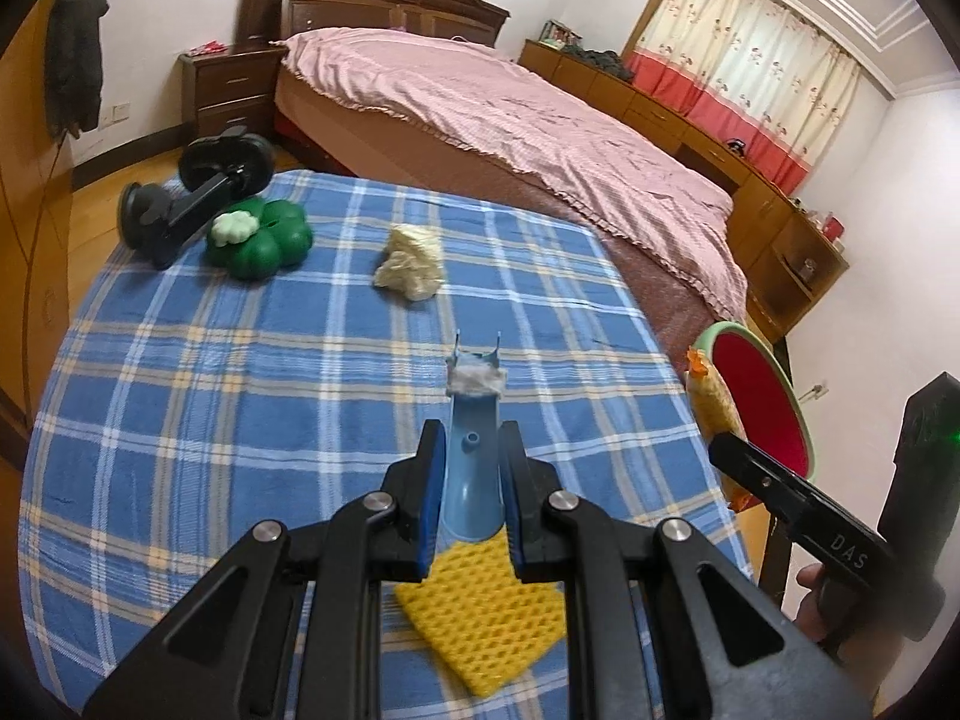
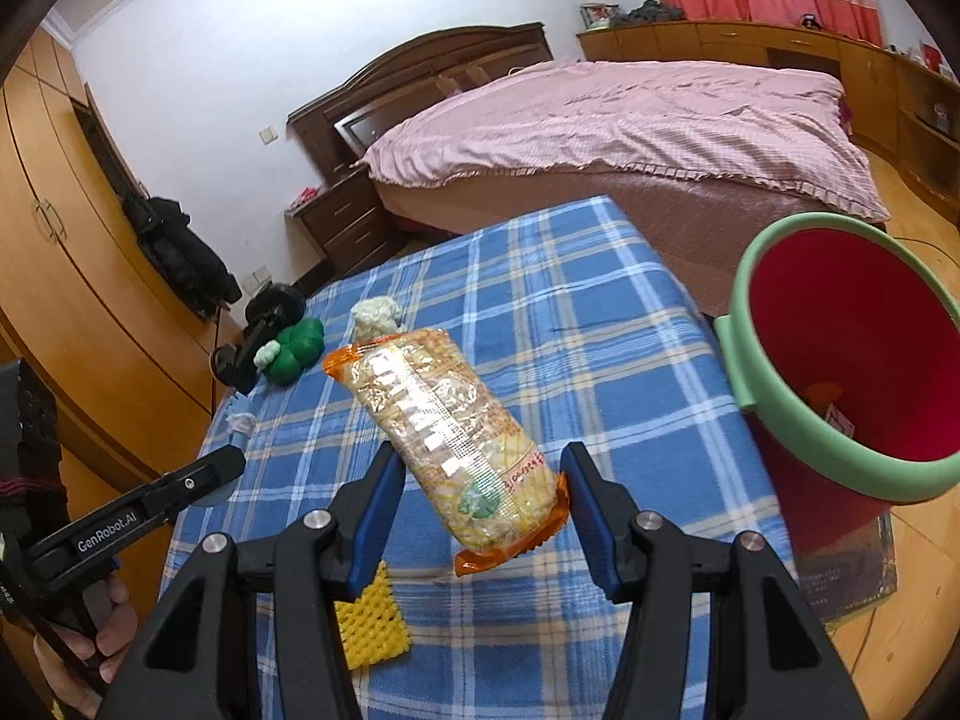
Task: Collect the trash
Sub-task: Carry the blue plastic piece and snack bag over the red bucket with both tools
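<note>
Both claws are loaded and up off the table. The left gripper (image 1: 471,483) is squeezed nearly closed on a slim blue handle (image 1: 474,456) with a grey wad (image 1: 476,381) caught in the prongs at its far tip, dead centre of the left view. The right gripper (image 2: 480,501) stands about half open, its pads pressed on the lower end of a snack packet (image 2: 447,420) that juts up and left across the middle of the right view.

The red bucket (image 2: 774,420) with the green rim sits at the right edge of that view, beside the table and below its top, and it already has something in the bottom.

Now the risks. The packet is gripped only near one end, crinkly film, most of its length hanging free — tilt it on the swing and I'd judge it could slide out short of the rim. The grey wad looks barely snagged; a jolt could shake it onto the checked cloth (image 1: 240,390).

A crumpled paper ball (image 1: 409,264), upper centre of the left view, and a yellow mesh pad (image 1: 480,618) under the left claw are on the table too. The green clover-shaped box (image 1: 261,240) and the black stand (image 1: 198,192), upper left, look like keepers — easy to sweep up by mistake.
</note>
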